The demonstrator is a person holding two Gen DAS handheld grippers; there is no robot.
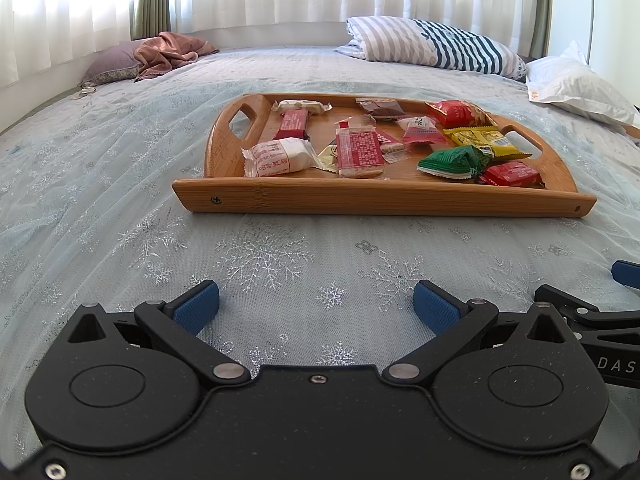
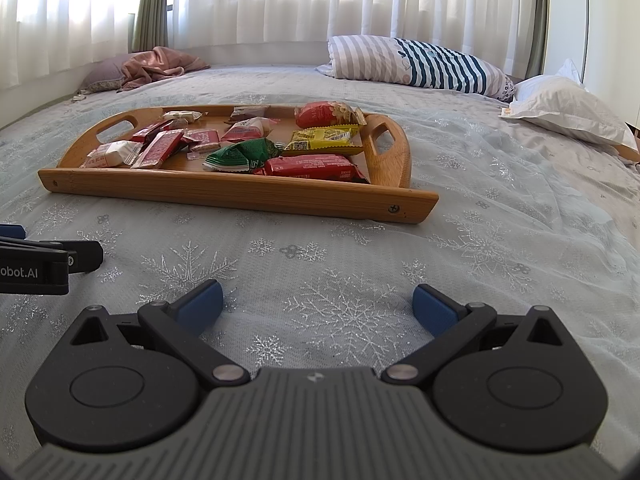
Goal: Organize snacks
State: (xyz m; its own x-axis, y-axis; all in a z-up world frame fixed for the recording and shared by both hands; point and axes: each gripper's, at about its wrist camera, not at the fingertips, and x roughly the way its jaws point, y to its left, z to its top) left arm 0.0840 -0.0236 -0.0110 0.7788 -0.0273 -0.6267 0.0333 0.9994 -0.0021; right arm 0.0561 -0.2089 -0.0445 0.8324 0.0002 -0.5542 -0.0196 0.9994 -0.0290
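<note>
A wooden tray (image 1: 360,200) (image 2: 224,191) with cut-out handles lies on the bed and holds several wrapped snacks. Among them are a white packet (image 1: 280,157) (image 2: 112,153), a red biscuit pack (image 1: 358,153), a green packet (image 1: 454,161) (image 2: 240,154), a yellow packet (image 1: 480,140) (image 2: 324,140) and a red bar (image 2: 312,167). My left gripper (image 1: 316,302) hovers open over the bedspread, well short of the tray. My right gripper (image 2: 318,300) is open too, level with the left one, and nothing sits between either pair of blue pads.
The bedspread (image 1: 100,184) is pale blue with silver snowflakes. A striped pillow (image 1: 432,42) and a white pillow (image 1: 576,84) lie at the back right, a mauve pillow with a pink cloth (image 1: 160,54) at the back left. White curtains hang behind.
</note>
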